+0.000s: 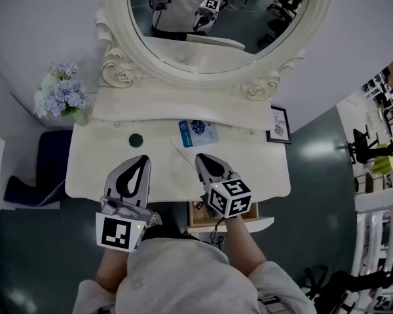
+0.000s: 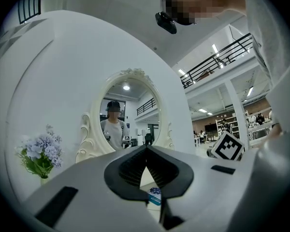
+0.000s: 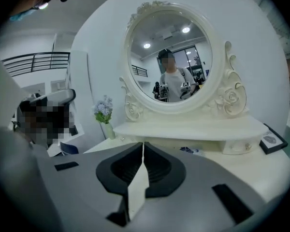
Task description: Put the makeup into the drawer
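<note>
1. Two empty grippers: the left hand-held gripper (image 1: 144,158) and the right hand-held gripper (image 1: 200,156) each have their jaws closed tip to tip on nothing. Both sit over the front of the desk (image 1: 262,169).
2. Makeup lies ahead of them on the desk. A blue-and-white packet (image 1: 198,133) lies flat near the back ledge, and a small dark-green round pot (image 1: 135,139) sits apart to its left.
3. The drawer (image 1: 198,214) looks pulled out under the front edge, mostly hidden by the right hand-held gripper.
4. My read is that the step in hand is the reach for the first pick.
   - Spread the jaws before descending.
   - The packet is thin and flat, so come in low and pinch one edge.
   - The pot should take a straddle from above.
5. Writing: the framed print (image 1: 280,124) at the right shows letters like "UTURE", and the rest is too small. The packet's label is unreadable.
</note>
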{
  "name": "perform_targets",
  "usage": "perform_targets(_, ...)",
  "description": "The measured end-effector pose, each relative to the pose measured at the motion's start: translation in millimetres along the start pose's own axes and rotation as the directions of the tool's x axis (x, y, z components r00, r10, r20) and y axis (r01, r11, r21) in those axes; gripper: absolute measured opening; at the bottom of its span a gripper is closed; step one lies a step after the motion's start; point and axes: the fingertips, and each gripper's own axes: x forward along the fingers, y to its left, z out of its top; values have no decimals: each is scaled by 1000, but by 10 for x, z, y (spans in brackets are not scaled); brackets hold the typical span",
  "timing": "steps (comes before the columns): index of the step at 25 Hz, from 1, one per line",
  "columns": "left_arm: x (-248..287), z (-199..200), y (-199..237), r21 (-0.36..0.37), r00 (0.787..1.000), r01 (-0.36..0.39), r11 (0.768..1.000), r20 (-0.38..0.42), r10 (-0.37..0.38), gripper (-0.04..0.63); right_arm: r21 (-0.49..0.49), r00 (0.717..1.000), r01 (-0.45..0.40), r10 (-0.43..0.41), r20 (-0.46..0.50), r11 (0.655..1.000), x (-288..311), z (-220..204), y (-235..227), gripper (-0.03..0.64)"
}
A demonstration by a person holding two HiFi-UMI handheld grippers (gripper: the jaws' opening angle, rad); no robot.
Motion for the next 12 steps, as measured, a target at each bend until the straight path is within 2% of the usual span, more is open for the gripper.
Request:
perform_targets(5,16,-21,31,0,1000,-7,1000,-3,7,14,18,993,5,-3,-115,1000,239,-236,-160,25)
perform_targets(12,50,-59,50,-2,1000,-15,1000,-17,15,14,-3,966,-17,16,-258,1000,518,-574,-280,25)
